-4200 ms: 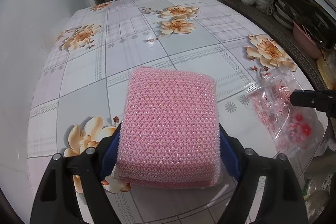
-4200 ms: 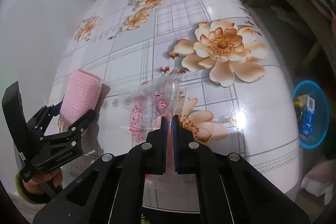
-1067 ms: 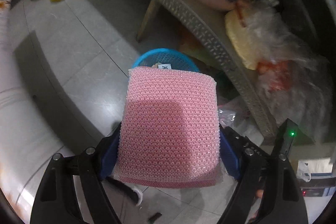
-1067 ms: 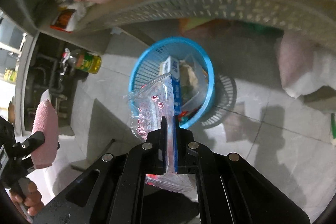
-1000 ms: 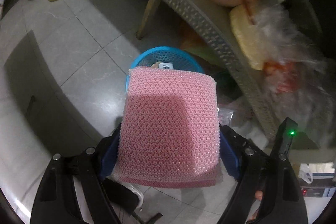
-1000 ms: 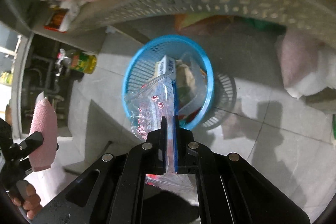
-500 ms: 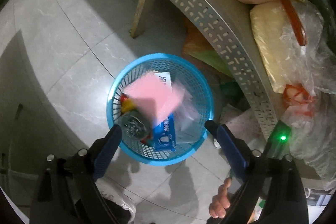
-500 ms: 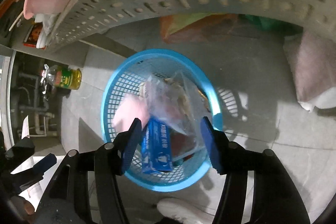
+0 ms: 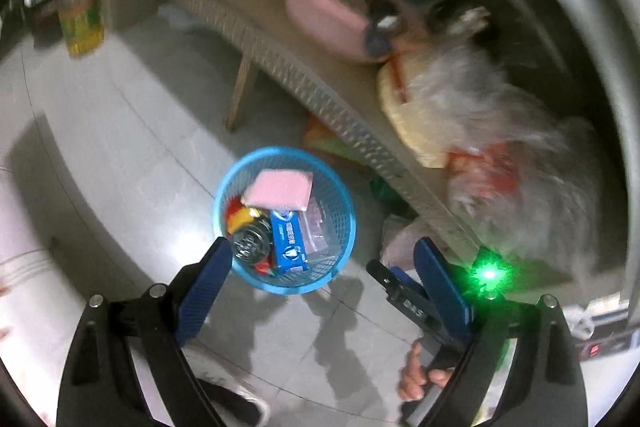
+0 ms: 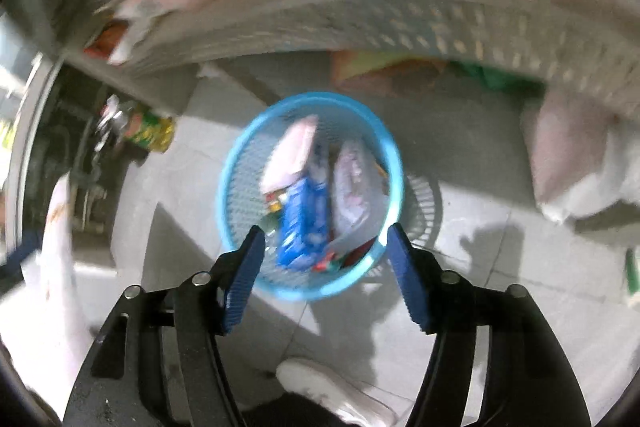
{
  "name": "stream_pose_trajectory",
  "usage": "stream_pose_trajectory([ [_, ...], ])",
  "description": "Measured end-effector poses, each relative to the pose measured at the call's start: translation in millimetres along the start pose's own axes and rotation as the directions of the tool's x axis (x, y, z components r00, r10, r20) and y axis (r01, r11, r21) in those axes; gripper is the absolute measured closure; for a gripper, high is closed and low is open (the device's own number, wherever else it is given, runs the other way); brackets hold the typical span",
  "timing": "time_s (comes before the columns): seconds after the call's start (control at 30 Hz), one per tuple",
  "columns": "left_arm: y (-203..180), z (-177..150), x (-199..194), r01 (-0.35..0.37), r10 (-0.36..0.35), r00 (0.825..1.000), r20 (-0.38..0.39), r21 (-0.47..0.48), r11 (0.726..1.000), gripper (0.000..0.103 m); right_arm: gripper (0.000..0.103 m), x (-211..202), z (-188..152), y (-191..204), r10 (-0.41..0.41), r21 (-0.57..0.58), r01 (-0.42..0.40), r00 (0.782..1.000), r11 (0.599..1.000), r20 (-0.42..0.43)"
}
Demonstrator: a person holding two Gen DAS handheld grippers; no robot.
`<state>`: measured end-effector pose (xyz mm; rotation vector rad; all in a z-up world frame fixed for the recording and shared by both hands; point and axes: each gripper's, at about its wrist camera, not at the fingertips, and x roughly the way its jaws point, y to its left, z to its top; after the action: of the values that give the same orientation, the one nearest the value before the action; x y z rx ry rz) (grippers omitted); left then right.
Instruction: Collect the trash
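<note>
1. Floor point(image 9: 120, 131) of pale grey tiles fills the lower part of both your wrist views, with the grey perforated shelf point(image 9: 304, 87) running across above it.
2. Your blue mesh waste basket point(image 9: 344, 227) stands on that floor, just in front of the shelf's edge.
3. Your left gripper point(image 9: 320, 279) hangs over the basket with its jaws wide apart and nothing between them.
4. Your right gripper point(image 10: 326, 263) is also above the basket; its jaws have just been opening and are clear of everything.
5. The pink scouring sponge point(image 9: 280, 189) lies on top of the rubbish at the basket's far side.
6. The clear printed plastic bag point(image 10: 356, 187) sits inside the basket, against its right wall in the right wrist view, blurred.
7. A blue carton point(image 9: 289, 241) lies between sponge and bag.
8. A steel wool scrubber point(image 9: 249, 241) sits beside the carton.
9. An oil bottle point(image 9: 80, 23) stands far back on the floor.
</note>
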<state>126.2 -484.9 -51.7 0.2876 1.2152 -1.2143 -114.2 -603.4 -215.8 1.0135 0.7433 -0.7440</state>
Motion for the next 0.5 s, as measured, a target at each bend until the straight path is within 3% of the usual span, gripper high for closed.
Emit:
stream_pose_trajectory([
  [0.1,-7.8,-28.3,-57.8,-0.063,0.054,0.993,0.106,0.085,0.994,0.013,0.026,-51.2,-22.7,32.9,0.035,-0.161,-0.024,0.997,0.987,0.066],
  [0.2,-7.9,-64.8,-107.3,-0.111,0.092,0.976,0.196,0.091,0.990,0.007,0.015,-97.0,-47.4,69.8,0.061,-0.319,-0.019,0.991,0.948,0.121],
  [0.33,-2.9,-122.7,-166.3,-0.190,0.170,0.929,0.328,0.030,0.981,0.006,0.008,-149.5,-83.6,115.8,0.104,-0.499,0.007,0.976,0.867,0.193],
  [0.4,1.7,-154.5,-191.9,-0.254,0.242,0.887,0.393,-0.022,0.967,0.006,0.008,-163.7,-98.8,135.3,0.112,-0.565,0.035,0.968,0.824,0.224],
  [0.5,6.6,-192.3,-210.8,-0.330,0.341,0.840,0.422,-0.102,0.938,0.006,0.008,-185.4,-122.1,165.6,0.180,-0.655,0.001,0.961,0.755,0.209],
])
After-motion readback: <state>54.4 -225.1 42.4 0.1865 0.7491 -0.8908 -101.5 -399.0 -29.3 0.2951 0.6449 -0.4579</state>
